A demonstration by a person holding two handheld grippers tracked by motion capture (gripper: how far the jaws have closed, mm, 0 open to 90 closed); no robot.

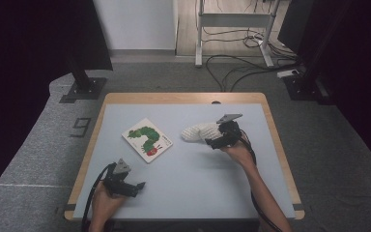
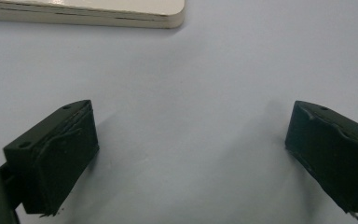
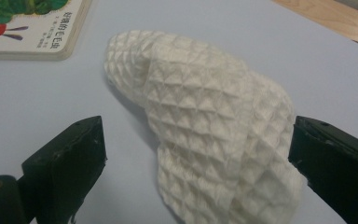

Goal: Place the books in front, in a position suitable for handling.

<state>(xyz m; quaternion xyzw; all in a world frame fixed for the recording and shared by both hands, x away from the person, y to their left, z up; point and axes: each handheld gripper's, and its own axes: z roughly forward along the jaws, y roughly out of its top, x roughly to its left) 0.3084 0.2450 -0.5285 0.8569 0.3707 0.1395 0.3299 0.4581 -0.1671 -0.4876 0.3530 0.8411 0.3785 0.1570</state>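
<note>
A white waffle-knit cloth lies bunched on the pale blue table top, right of centre. My right gripper sits at its right end, open. In the right gripper view the cloth lies between the two wide-apart jaws of the right gripper, its edge close against the right-hand jaw. A picture book with a green caterpillar on its cover lies flat to the left of the cloth. Near the table's front left, my left gripper rests low, open, with only bare table between its jaws.
The book's corner lies just beyond the cloth, and its cream edge lies ahead of the left jaws. The table's wooden rim borders the blue top. Cables and stand feet cover the floor behind.
</note>
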